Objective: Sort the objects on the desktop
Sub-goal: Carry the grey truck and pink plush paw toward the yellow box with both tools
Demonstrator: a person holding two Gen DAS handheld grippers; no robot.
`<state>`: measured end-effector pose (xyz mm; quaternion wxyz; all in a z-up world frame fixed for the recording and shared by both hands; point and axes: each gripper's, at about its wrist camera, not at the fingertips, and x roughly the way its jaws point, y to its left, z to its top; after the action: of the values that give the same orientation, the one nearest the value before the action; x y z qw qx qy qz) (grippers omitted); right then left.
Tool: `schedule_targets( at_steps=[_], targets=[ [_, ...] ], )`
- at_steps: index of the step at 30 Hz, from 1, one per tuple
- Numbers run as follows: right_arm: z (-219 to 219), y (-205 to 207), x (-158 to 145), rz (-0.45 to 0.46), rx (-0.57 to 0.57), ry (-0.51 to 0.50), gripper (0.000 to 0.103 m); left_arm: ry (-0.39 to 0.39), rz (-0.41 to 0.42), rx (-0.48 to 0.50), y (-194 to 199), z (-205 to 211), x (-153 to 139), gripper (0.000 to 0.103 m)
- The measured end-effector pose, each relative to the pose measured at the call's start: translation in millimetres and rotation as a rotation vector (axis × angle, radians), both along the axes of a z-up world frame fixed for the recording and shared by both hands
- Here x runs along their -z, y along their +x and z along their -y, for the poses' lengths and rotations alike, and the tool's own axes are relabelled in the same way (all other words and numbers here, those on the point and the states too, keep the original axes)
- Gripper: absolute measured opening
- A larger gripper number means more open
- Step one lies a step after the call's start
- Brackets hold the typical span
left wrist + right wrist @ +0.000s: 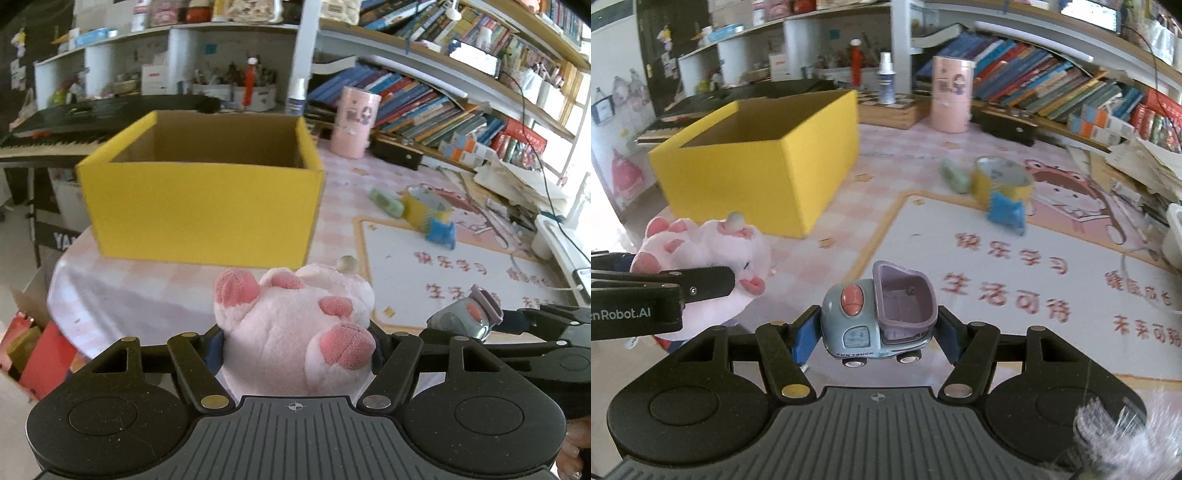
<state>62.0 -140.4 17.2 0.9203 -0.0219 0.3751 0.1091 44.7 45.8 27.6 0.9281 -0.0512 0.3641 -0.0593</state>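
My left gripper [295,343] is shut on a pink plush pig [295,325], held above the table's near edge; the pig also shows in the right wrist view [713,251]. My right gripper [875,332] is shut on a blue toy truck [875,317] with a purple tipper, held above the white mat; the truck also shows in the left wrist view [465,317]. An open yellow cardboard box [203,206] stands ahead on the table, also in the right wrist view [757,162]. I cannot see its floor.
A yellow tape roll [1001,184], a green object [955,179] and a blue toy [1006,212] lie on the printed mat [1052,280]. A pink canister [951,94] and a spray bottle [886,79] stand behind. Books and papers crowd the right.
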Motion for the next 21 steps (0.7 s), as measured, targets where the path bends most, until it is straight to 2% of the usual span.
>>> schedule_targets(
  at_steps=[21],
  targets=[
    [-64, -41, 6, -0.018, -0.049, 0.014, 0.062, 0.022, -0.001, -0.032, -41, -54, 0, 0.07]
  ],
)
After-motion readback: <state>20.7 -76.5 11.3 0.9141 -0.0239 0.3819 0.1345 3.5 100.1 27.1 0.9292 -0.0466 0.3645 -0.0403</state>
